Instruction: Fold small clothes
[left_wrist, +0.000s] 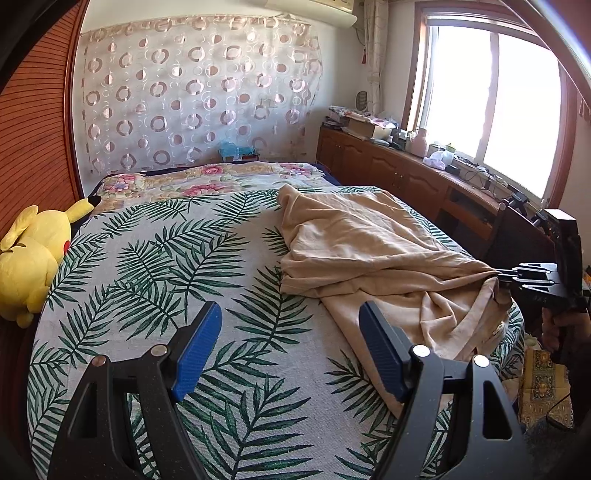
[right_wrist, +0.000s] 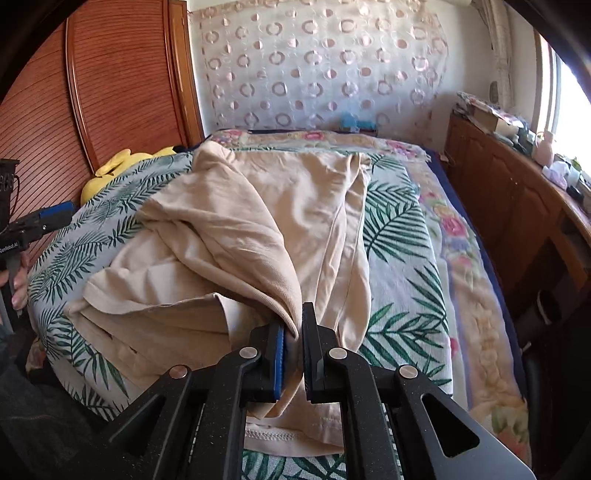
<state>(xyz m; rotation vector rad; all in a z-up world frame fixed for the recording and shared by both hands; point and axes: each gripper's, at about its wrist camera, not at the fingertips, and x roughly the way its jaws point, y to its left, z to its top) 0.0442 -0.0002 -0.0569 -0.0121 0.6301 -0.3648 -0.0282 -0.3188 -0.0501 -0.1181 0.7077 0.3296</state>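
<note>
A beige garment (left_wrist: 369, 247) lies crumpled on the right half of the bed, on a palm-leaf cover (left_wrist: 155, 280). My left gripper (left_wrist: 290, 321) is open and empty, above the cover just left of the garment's near edge. My right gripper (right_wrist: 293, 332) is shut on a bunched fold of the beige garment (right_wrist: 258, 229) and lifts that edge a little off the bed. The right gripper also shows in the left wrist view (left_wrist: 502, 275) at the right edge, pinching the cloth. The left gripper (right_wrist: 48, 218) shows at the left edge of the right wrist view.
A yellow plush toy (left_wrist: 29, 258) lies at the bed's left edge by the wooden wardrobe (left_wrist: 33, 129). A floral quilt (left_wrist: 207, 181) covers the bed's far end. A cluttered wooden cabinet (left_wrist: 406, 166) runs under the window on the right.
</note>
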